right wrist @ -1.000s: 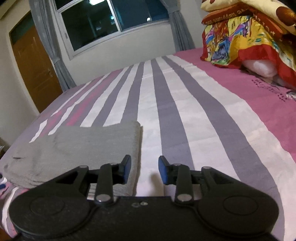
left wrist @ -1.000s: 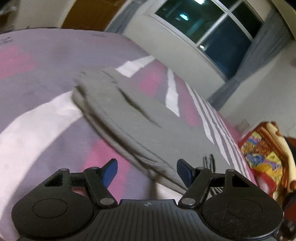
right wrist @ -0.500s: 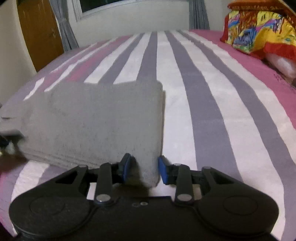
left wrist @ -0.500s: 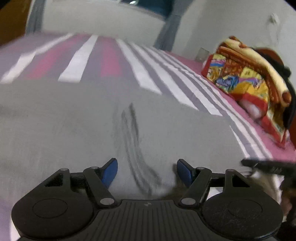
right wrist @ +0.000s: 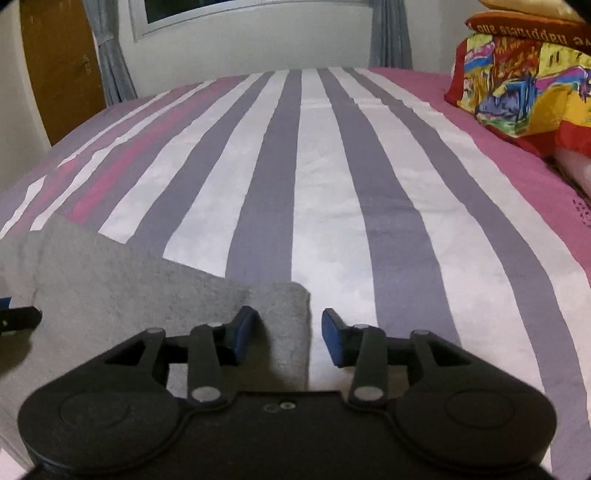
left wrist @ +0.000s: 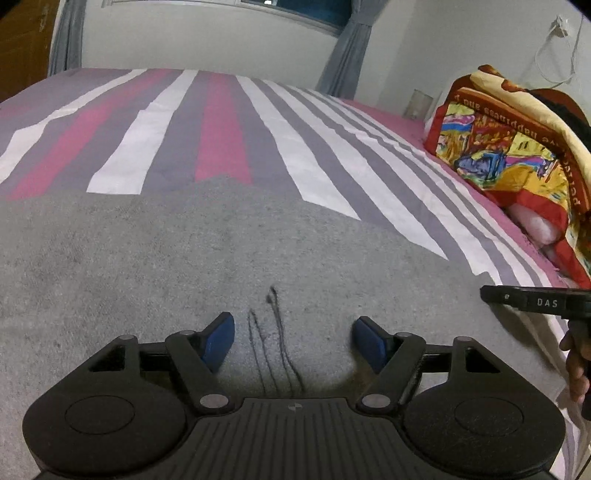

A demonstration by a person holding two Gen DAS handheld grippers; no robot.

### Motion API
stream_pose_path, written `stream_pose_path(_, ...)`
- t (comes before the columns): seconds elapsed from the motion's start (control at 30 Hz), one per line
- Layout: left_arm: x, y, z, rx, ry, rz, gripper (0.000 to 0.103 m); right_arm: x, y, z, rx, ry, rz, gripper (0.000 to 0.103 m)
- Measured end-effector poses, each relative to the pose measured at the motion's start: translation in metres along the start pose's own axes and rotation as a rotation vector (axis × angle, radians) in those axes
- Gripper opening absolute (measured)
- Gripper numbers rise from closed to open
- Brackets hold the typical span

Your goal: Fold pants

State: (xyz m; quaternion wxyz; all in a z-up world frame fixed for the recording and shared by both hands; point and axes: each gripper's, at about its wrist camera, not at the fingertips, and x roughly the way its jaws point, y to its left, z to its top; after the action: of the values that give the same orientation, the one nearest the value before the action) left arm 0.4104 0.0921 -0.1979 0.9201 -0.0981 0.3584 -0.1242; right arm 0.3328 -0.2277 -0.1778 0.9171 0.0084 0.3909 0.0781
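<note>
The grey pants (left wrist: 155, 266) lie folded flat on the striped bed. In the left wrist view they fill the foreground, with thin dark marks (left wrist: 275, 343) on the cloth between the fingers. My left gripper (left wrist: 293, 341) is open just over the pants, holding nothing. In the right wrist view the pants' right corner (right wrist: 236, 302) lies between the fingers. My right gripper (right wrist: 290, 338) is open, its left finger over the cloth, its right finger over the sheet. Part of the right gripper (left wrist: 535, 301) shows at the left view's right edge.
The bed sheet (right wrist: 332, 177) has grey, white and pink stripes. A colourful folded blanket (left wrist: 517, 147) on pillows sits at the right side. A window with grey curtains (right wrist: 391, 33) and a wooden door (right wrist: 59, 62) stand behind the bed.
Both grippers moved down and in over the folded pants. The left one swung from beside the pants to above them. The right gripper's jaws opened wider around the corner.
</note>
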Motion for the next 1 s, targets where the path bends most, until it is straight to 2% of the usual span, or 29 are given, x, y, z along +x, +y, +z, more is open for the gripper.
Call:
stream_pose_path(0.43,-0.005,-0.012,0.014,0.021,0.079,0.072,0.073,-0.01,0.009,-0.001,-0.033,0.027,-0.022,0.043)
stream_pose_path(0.47,-0.008,-0.015,0.014,0.028,0.093,0.083,0.074,-0.012,0.009,-0.002,-0.037,0.031,-0.023,0.043)
stream_pose_path(0.57,-0.015,-0.024,0.008,0.065,0.14,0.082,0.088,-0.021,0.012,-0.008,-0.049,0.051,-0.024,0.045)
stream_pose_path(0.67,-0.036,-0.031,-0.011,0.14,0.121,0.09,0.089,-0.036,0.015,-0.024,-0.069,0.079,-0.001,0.052)
stream_pose_path(0.73,-0.067,-0.018,-0.029,0.094,0.043,0.076,0.089,-0.054,0.017,-0.039,-0.122,0.051,0.023,0.053)
stream_pose_path(0.8,-0.106,0.013,-0.051,-0.02,-0.065,0.076,0.089,-0.081,0.009,-0.055,-0.119,-0.047,0.062,0.054)
stream_pose_path(0.9,-0.16,0.072,-0.086,-0.173,-0.207,0.124,0.089,-0.105,-0.012,-0.072,-0.064,-0.11,0.111,0.057)
stream_pose_path(0.97,-0.183,0.115,-0.1,-0.312,-0.246,0.193,0.089,-0.112,-0.026,-0.081,-0.017,-0.121,0.125,0.058)
stream_pose_path(1.0,-0.189,0.137,-0.104,-0.389,-0.262,0.196,0.088,-0.111,-0.034,-0.085,0.018,-0.11,0.137,0.058)
